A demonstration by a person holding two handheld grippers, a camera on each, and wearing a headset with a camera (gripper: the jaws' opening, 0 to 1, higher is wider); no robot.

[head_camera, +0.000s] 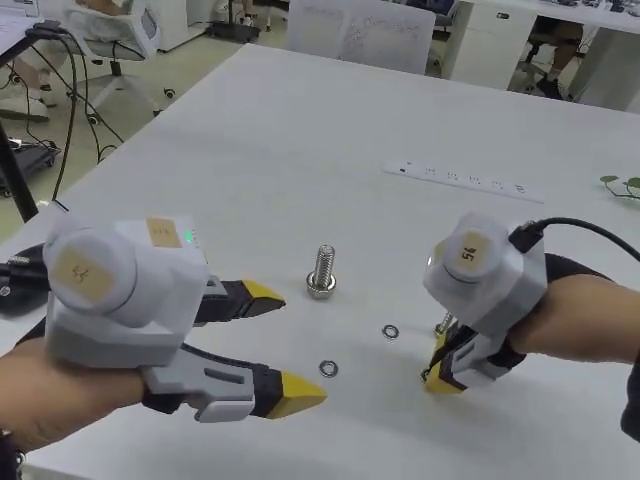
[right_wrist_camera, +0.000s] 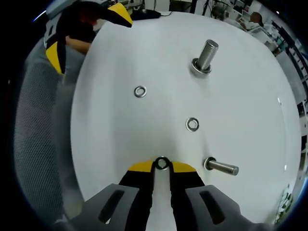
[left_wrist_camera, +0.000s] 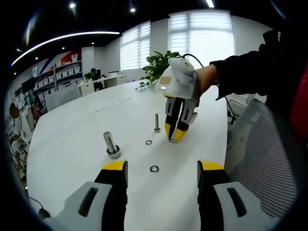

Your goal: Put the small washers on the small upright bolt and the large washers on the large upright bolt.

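Observation:
The large upright bolt [head_camera: 322, 270] [left_wrist_camera: 111, 144] [right_wrist_camera: 205, 57] stands mid-table. The small upright bolt [head_camera: 443, 322] [left_wrist_camera: 157, 121] [right_wrist_camera: 221, 166] is close beside my right gripper [head_camera: 438, 368] [left_wrist_camera: 174, 134] [right_wrist_camera: 162, 166], which is shut on a washer [right_wrist_camera: 162, 163] held at its tips just above the table. Two more washers lie loose on the table, one nearer the small bolt [head_camera: 390, 332] [left_wrist_camera: 148, 142] [right_wrist_camera: 192, 124], one nearer my left gripper [head_camera: 328, 368] [left_wrist_camera: 154, 169] [right_wrist_camera: 140, 91]. My left gripper [head_camera: 285, 345] [left_wrist_camera: 162, 166] is open, with that near washer just ahead between its tips.
A white power strip [head_camera: 455, 178] lies farther back on the white table [head_camera: 300, 150]. Plant leaves [head_camera: 625, 185] reach in at the right edge. A mesh chair [left_wrist_camera: 269, 159] stands by the near edge. Cables and office chairs are off to the left.

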